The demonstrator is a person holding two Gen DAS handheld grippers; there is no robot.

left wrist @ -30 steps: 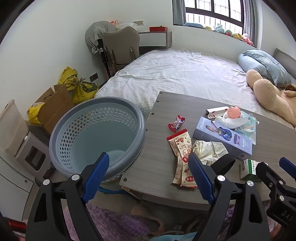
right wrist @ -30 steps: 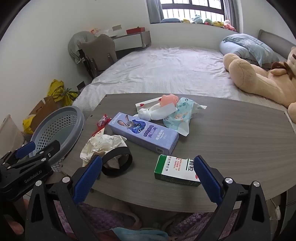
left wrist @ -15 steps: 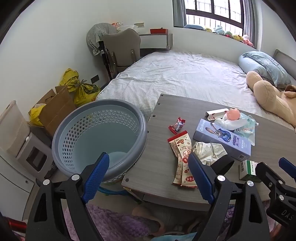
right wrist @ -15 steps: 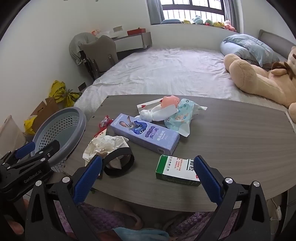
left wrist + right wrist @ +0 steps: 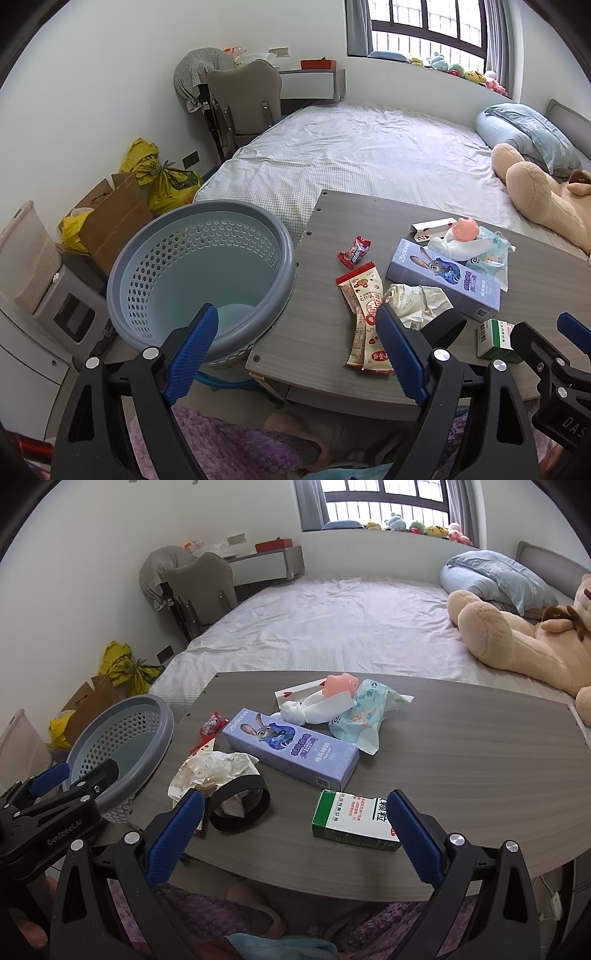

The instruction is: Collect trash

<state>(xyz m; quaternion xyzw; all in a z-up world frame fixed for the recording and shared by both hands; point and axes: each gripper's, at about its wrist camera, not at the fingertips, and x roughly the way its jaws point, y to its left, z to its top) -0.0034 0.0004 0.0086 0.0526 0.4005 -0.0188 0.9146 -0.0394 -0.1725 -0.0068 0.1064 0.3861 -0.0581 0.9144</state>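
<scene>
A grey-blue perforated basket (image 5: 199,280) (image 5: 122,746) stands off the left end of the grey wooden table (image 5: 388,221) (image 5: 461,760). On the table lie red snack wrappers (image 5: 364,306), a small red candy wrapper (image 5: 354,251) (image 5: 211,723), crumpled paper (image 5: 417,301) (image 5: 214,770), a black ring (image 5: 240,805), a purple carton (image 5: 443,273) (image 5: 291,753) and a green-white box (image 5: 354,819) (image 5: 495,339). My left gripper (image 5: 295,354) is open, near the table's left corner. My right gripper (image 5: 291,834) is open just before the green-white box.
A tissue pack (image 5: 364,712), a white-pink toy (image 5: 317,701) and a white card (image 5: 295,694) lie farther back on the table. Behind it is a bed (image 5: 332,627) with a teddy bear (image 5: 517,646). Cardboard boxes (image 5: 107,218) and yellow bags (image 5: 162,177) stand by the left wall.
Both views have drawn back and risen slightly, so the table items look a little farther. Nothing on the table has moved, and both grippers stay open.
</scene>
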